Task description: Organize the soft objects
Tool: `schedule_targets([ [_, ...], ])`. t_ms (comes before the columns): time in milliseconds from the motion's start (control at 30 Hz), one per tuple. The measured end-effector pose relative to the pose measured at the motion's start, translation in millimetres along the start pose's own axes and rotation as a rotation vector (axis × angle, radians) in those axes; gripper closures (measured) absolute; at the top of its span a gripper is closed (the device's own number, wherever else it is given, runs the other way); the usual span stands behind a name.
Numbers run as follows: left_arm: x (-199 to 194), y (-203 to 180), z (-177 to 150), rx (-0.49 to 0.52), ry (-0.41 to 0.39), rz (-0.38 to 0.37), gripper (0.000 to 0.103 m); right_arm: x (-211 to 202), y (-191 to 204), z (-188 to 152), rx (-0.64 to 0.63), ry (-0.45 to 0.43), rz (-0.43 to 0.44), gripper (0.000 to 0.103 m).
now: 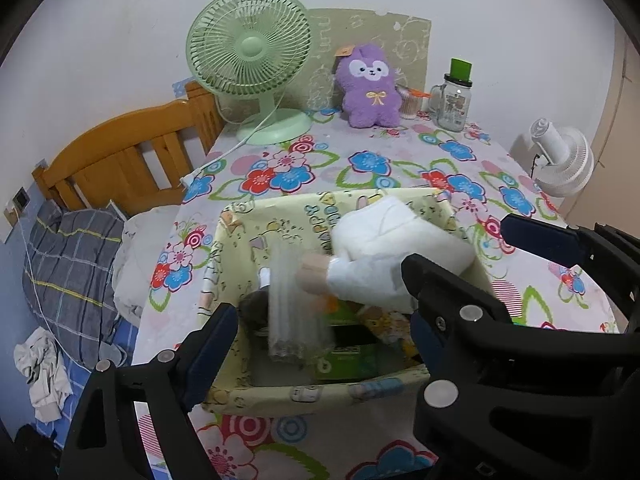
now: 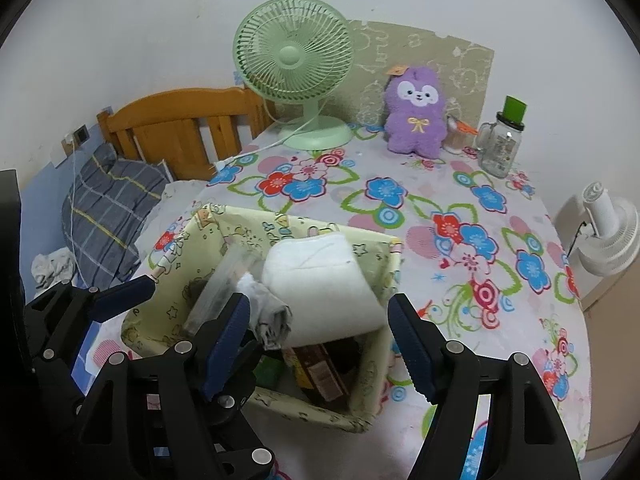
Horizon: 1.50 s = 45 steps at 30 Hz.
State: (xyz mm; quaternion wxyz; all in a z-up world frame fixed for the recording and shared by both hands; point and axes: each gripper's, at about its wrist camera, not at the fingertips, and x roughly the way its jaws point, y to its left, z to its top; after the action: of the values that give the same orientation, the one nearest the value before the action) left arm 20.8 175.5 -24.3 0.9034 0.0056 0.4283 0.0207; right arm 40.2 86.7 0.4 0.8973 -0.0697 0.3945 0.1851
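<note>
A pale yellow fabric box (image 1: 240, 236) (image 2: 172, 252) stands on the flowered table. On top of its contents lies a thick white folded soft pad (image 1: 400, 236) (image 2: 320, 280), with a smaller white cloth piece (image 1: 360, 280) (image 2: 268, 312) beside it. A clear plastic pack (image 1: 296, 316) leans inside the box. My left gripper (image 1: 320, 292) hangs open over the box, nothing pressed by its pads. My right gripper (image 2: 318, 300) is open too, its fingers either side of the white pad and apart from it. A purple plush toy (image 1: 370, 88) (image 2: 416, 120) sits upright at the table's back.
A green desk fan (image 1: 250, 52) with its cord stands at the back left. A glass jar with a green lid (image 1: 454, 100) is right of the plush. A white fan (image 1: 564, 164) stands off the table's right side. A wooden headboard (image 1: 120, 156) and bedding lie left.
</note>
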Motion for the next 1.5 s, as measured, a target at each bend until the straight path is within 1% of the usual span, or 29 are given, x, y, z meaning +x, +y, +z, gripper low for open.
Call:
schedule_targets([
  [233,-5,-19,2,0.019,-0.016,-0.015,0.012,-12,-18,-6,0.021,-0.02,-0.053,0.028],
  [433,-4,-42,5,0.044,-0.035,-0.019,0.008,-20,-40,-13,0.048,-0.03,-0.125,0.021],
  [633,0,-65,8,0.078,-0.041,-0.017,0.008,-23,-64,-20,0.088,-0.025,-0.158,0.018],
  [800,4,-83,11,0.088,-0.045,-0.033,0.008,-27,-85,-26,0.115,-0.026,-0.192,0.015],
  [1133,4,-110,15,0.1,-0.047,-0.053,0.008,-37,-123,-38,0.178,-0.03,-0.235,0.013],
  [1267,-2,-119,16,0.102,-0.059,-0.054,0.008,-46,-135,-44,0.198,-0.047,-0.238,0.013],
  [1500,-20,-129,10,0.083,-0.092,-0.044,0.007,-68,-147,-55,0.195,-0.088,-0.246,0.013],
])
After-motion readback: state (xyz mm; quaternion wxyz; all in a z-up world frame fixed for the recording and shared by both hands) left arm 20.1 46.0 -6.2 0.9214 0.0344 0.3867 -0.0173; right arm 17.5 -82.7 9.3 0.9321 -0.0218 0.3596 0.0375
